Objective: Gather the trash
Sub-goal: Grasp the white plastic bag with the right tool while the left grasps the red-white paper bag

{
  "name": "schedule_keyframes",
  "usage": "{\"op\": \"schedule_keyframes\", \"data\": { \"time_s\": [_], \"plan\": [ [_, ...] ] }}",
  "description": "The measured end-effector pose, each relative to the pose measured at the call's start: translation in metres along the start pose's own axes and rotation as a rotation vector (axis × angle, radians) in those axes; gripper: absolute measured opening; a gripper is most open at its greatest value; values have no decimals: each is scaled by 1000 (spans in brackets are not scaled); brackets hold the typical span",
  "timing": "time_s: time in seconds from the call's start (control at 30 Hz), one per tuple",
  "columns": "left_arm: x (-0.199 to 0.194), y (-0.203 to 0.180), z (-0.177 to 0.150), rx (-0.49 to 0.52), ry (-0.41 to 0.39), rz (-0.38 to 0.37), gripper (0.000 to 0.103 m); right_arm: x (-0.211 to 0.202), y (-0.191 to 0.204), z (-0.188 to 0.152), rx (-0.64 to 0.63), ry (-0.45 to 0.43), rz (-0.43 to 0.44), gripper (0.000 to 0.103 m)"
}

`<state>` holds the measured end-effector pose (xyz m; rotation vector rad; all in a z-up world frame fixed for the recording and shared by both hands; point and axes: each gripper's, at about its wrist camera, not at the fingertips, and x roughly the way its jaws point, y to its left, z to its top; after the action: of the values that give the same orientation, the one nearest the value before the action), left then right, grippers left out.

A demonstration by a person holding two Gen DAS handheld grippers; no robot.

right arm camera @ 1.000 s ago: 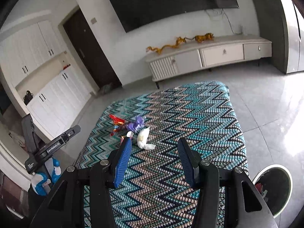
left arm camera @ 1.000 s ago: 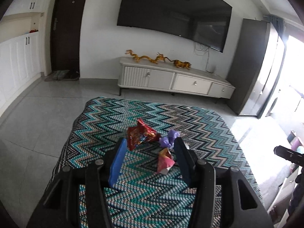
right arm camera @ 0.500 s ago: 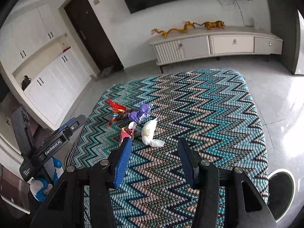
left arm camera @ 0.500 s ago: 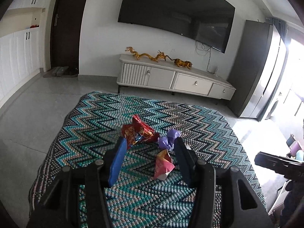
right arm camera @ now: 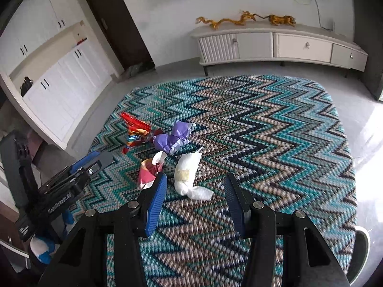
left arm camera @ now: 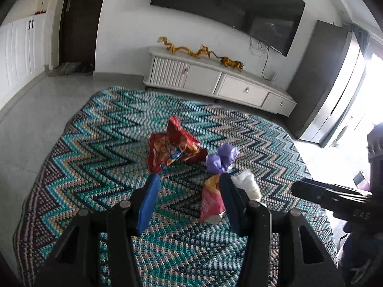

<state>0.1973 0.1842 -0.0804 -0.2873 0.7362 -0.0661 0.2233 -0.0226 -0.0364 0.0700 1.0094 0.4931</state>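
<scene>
Several pieces of trash lie together on a zigzag rug (left arm camera: 100,148) (right arm camera: 275,124): a red snack bag (left arm camera: 172,143) (right arm camera: 134,126), a crumpled purple wrapper (left arm camera: 221,157) (right arm camera: 173,137), a pink-red wrapper (left arm camera: 210,198) (right arm camera: 149,171) and a white wad (left arm camera: 246,183) (right arm camera: 186,174). My left gripper (left arm camera: 189,181) is open and empty above the rug, the pink-red wrapper between its fingers. My right gripper (right arm camera: 195,181) is open and empty, just short of the white wad. The left gripper also shows in the right wrist view (right arm camera: 79,167).
A white TV cabinet (left arm camera: 215,81) (right arm camera: 275,45) with golden dragon figures stands against the far wall under a TV. White cupboards (right arm camera: 59,76) line the left. A round bin's rim (right arm camera: 361,253) shows at the rug's near right. Grey tiled floor surrounds the rug.
Both grippers have moved forward and lower toward the trash pile, which now looks larger. The white wad has come into the left view. Both grippers stay open.
</scene>
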Motion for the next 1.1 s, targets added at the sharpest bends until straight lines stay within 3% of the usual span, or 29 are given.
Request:
{"op": "schedule_keyframes", "data": {
  "time_s": [0.37,0.43,0.53,0.9,0.97,1.1],
  "plan": [
    [30,0,-11,8,79,-36,50,68,2,1,-5,90,51,47],
    [33,-2,-13,15,90,-48,50,75,-3,-2,7,95,72,33],
    [37,-9,-15,40,105,-73,50,72,-12,-5,27,65,119,25],
    [65,-29,-24,98,178,-101,49,52,-48,-15,108,11,148,24],
    [65,-32,-26,112,173,-113,34,48,-52,-18,119,7,150,24],
    [64,-37,-25,130,168,-114,30,30,-61,-27,135,-8,149,23]
  ]
}}
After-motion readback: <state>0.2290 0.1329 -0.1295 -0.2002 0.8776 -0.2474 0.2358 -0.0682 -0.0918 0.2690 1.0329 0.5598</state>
